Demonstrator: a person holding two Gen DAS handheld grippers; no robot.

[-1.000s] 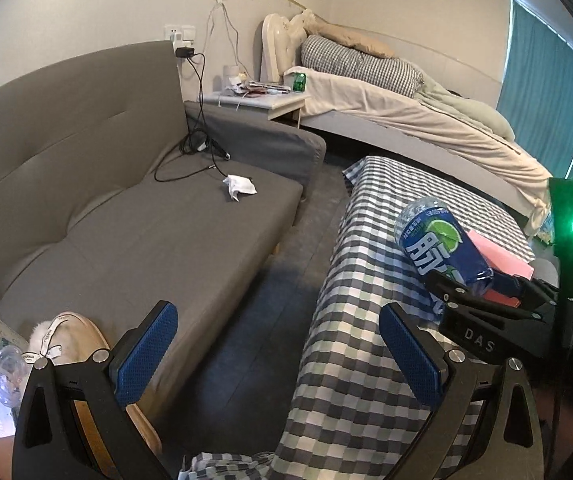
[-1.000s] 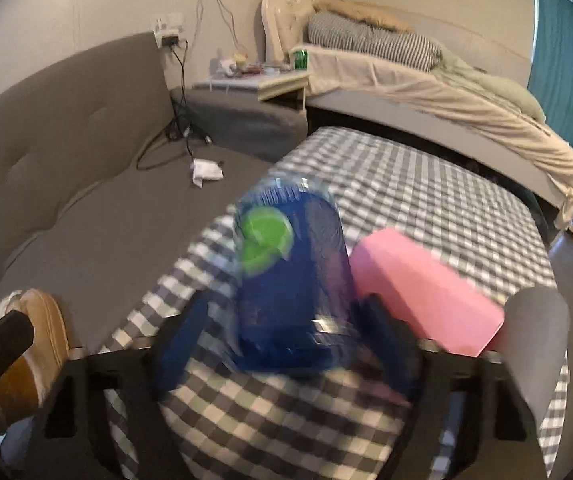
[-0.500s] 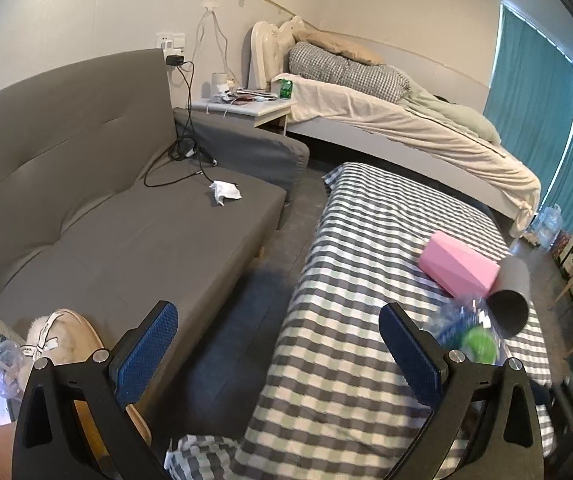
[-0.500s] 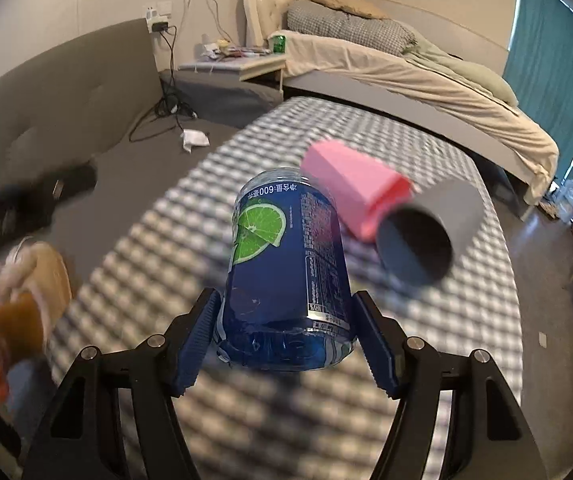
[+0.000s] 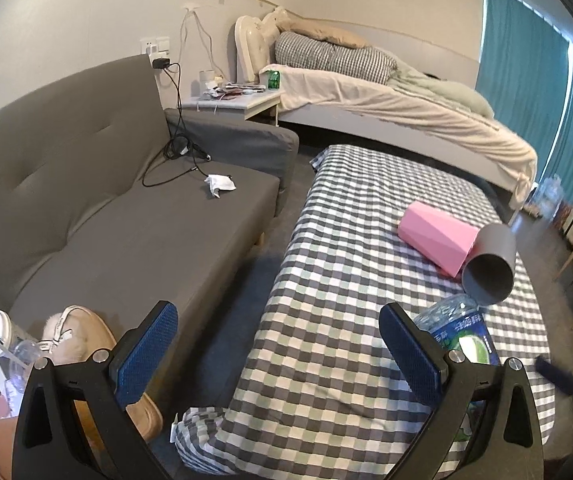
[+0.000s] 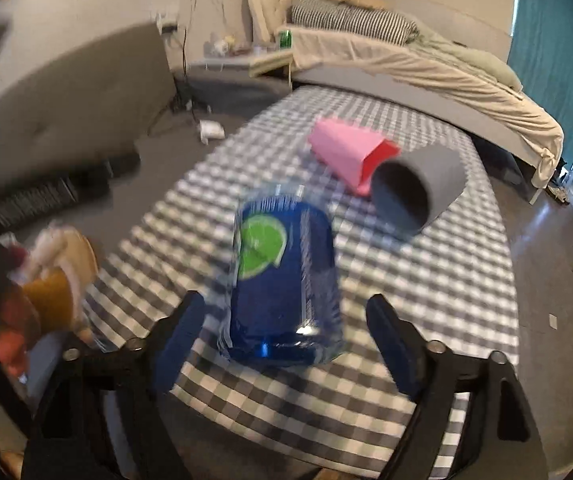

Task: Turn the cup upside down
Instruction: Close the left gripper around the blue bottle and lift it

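Observation:
Two cups lie on their sides on the checked tablecloth (image 5: 338, 264). The pink faceted cup (image 5: 434, 236) (image 6: 342, 152) touches the grey cup (image 5: 490, 264) (image 6: 418, 188), whose dark mouth faces me. A blue water bottle (image 6: 286, 280) (image 5: 462, 336) with a green lime label lies in front of them. My right gripper (image 6: 284, 340) is open around its near end, with a gap on each side. My left gripper (image 5: 278, 354) is open and empty, low over the table's left edge, far from the cups.
A grey sofa (image 5: 98, 208) runs along the left of the table, with a cable and crumpled tissue (image 5: 219, 184) on it. A bed (image 5: 386, 100) stands behind the table, teal curtains (image 5: 534, 80) at the right. A slipper (image 5: 86, 340) lies at lower left.
My right gripper has opened off the blue bottle, which now lies low on the table before the cups. The left gripper stays open.

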